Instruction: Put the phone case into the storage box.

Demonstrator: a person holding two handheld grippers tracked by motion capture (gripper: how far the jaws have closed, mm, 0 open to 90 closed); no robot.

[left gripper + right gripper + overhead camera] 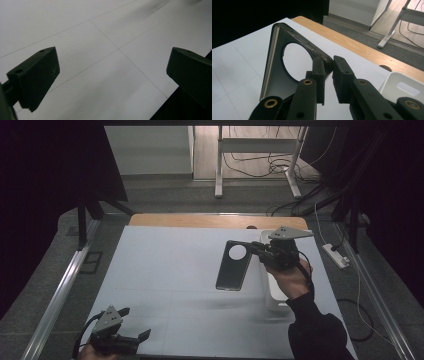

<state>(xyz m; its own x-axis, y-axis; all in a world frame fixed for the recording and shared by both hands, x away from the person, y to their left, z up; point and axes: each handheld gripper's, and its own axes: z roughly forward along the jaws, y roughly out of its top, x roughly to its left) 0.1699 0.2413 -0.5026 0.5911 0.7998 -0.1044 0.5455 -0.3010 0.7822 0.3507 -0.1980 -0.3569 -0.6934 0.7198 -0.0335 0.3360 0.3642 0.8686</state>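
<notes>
The right gripper holds a dark phone case above the white table, beside a white bin.

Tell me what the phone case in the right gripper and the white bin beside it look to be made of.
Phone case: probably soft rubbery plastic, dark matte, with a ribbed edge and a moulded round camera hole. The right gripper pinches its rim.

White bin: likely hard moulded plastic, smooth with a slight sheen, rounded rim and a cut-out handle slot.

Neither material is certain from looks alone.
</notes>
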